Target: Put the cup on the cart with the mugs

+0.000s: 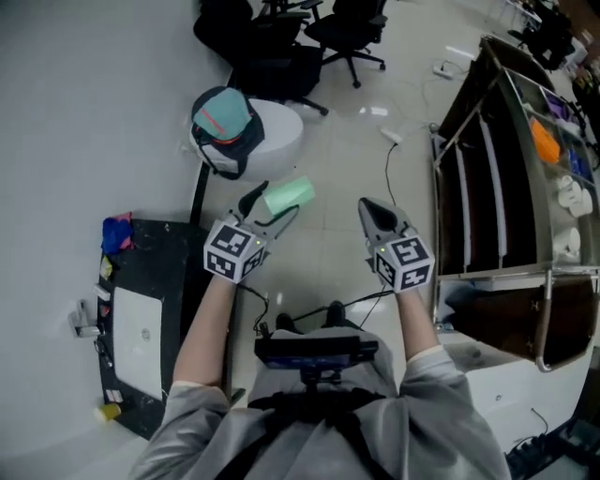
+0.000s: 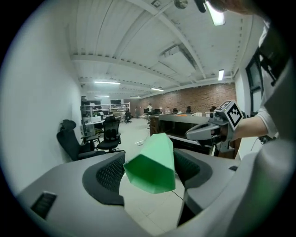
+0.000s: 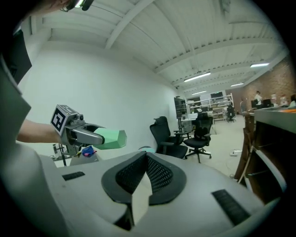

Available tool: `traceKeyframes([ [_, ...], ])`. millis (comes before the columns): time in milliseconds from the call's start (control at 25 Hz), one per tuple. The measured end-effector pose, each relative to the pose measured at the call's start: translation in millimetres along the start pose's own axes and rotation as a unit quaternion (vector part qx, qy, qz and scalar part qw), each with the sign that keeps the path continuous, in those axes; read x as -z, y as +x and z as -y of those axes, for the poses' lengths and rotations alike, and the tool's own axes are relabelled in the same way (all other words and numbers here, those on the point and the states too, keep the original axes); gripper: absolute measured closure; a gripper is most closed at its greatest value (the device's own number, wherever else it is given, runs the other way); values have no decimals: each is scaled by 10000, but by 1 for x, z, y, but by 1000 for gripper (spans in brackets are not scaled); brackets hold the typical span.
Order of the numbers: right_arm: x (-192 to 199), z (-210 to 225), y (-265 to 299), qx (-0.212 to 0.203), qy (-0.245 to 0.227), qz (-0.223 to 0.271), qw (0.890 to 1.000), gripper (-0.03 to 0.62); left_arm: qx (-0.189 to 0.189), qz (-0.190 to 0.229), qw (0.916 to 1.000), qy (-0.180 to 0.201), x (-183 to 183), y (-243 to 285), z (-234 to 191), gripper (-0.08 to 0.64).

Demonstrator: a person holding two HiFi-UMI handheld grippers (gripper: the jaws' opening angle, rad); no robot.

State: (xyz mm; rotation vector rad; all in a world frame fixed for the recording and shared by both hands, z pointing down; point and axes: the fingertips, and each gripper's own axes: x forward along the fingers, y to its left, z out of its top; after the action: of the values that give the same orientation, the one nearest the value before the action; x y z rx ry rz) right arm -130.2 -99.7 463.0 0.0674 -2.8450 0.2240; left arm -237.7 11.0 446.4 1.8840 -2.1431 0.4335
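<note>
— Where is the cup (image 2: pixel 155 163) at this point?

— In the left claw (image 1: pixel 271 206), up in the air over the pale floor (image 1: pixel 328 234). It's a green, faceted cup, lying tilted along the jaws, with one end sticking out past the tips.

— Is the claw really gripping it?

— Yes. The jaws stand fairly wide apart, with the cup wedged between the two dark pads, one on each side.

— And the right claw (image 1: pixel 374 214)?

— Its jaws are pressed together with nothing between them. It hangs just beside the left one at about the same height, and the two do not touch.

— How does the cup sit relative to the cart (image 1: pixel 497 274)?

— Well apart. The cart is off to the person's right, a dark shelved frame with white mugs (image 1: pixel 572 199) on it near the edge of the head view. A black table (image 1: pixel 173 281) stands on the left, and office chairs (image 1: pixel 349 28) sit further off.
</note>
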Motion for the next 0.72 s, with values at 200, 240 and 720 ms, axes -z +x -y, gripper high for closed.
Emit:
traceKeyframes([
  [200, -8, 80, -44, 846, 194, 151, 9961, 598, 813, 62, 9953, 524, -48, 87, 47, 219],
  [240, -7, 95, -55, 1006, 229, 163, 9945, 598, 1004, 74, 9930, 625, -56, 103, 58, 219],
  [720, -7, 254, -148, 3038, 677, 266, 9500, 598, 3008, 364, 9463, 1130, -136, 284, 166, 219],
])
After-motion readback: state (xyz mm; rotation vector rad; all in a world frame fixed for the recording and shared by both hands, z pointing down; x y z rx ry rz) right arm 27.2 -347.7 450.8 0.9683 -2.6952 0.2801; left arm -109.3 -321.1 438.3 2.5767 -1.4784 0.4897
